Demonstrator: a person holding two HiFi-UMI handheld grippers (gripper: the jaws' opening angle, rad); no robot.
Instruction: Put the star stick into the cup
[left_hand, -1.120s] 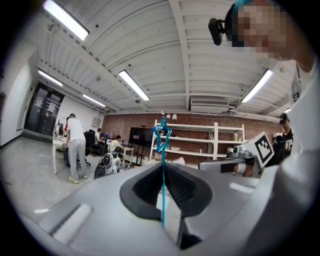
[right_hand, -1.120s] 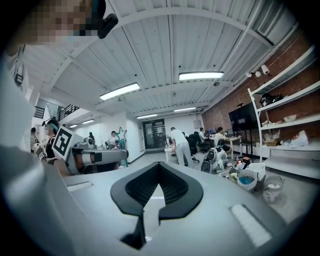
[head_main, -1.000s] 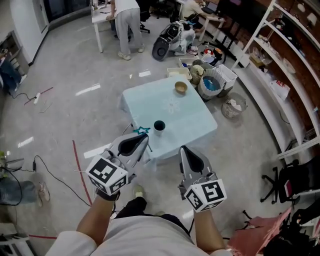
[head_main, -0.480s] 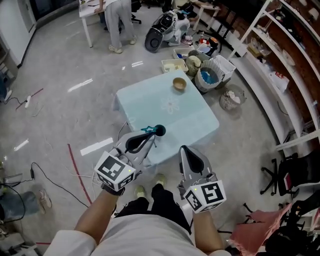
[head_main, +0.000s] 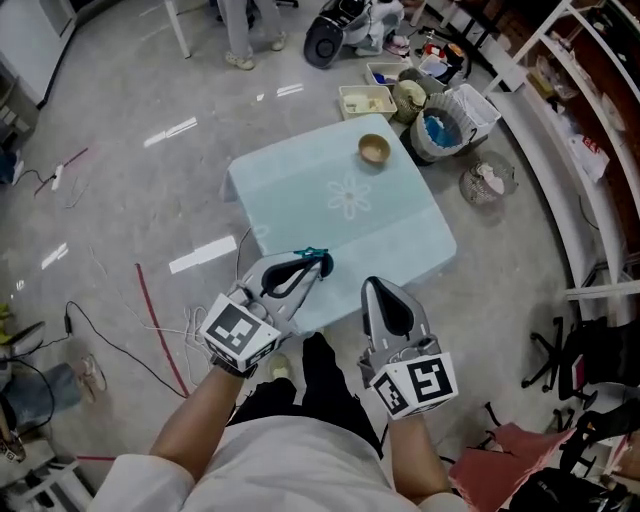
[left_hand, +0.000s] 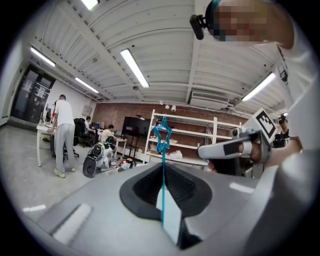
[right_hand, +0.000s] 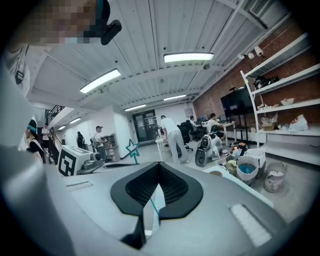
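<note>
**Star stick pinched upright at the near edge, cup not plainly seen**

The left hand-held gripper (head_main: 312, 268) has its jaws pressed onto the lower shaft of the star stick (left_hand: 162, 170). The star stands clear above the nose, and holding it low leaves most of the shaft free to drop into a cup. In the head view the star sits over the near edge of the counter (head_main: 290, 190). The left gripper's nose covers that spot, so no view shows the cup plainly. A dark patch beside the star may be it.

The right hand-held gripper (head_main: 388, 300) hangs to the right, nearer the person and short of the counter. Its jaws look pressed together, with nothing I can name between them, so it is probably parked out of the way.

The counter top is mostly bare, with only a bowl (head_main: 374, 149) at the far side, well apart from the star. There is open floor on the left. Baskets and shelves crowd the far right, so the clear path is from the near side, straight down.
</note>
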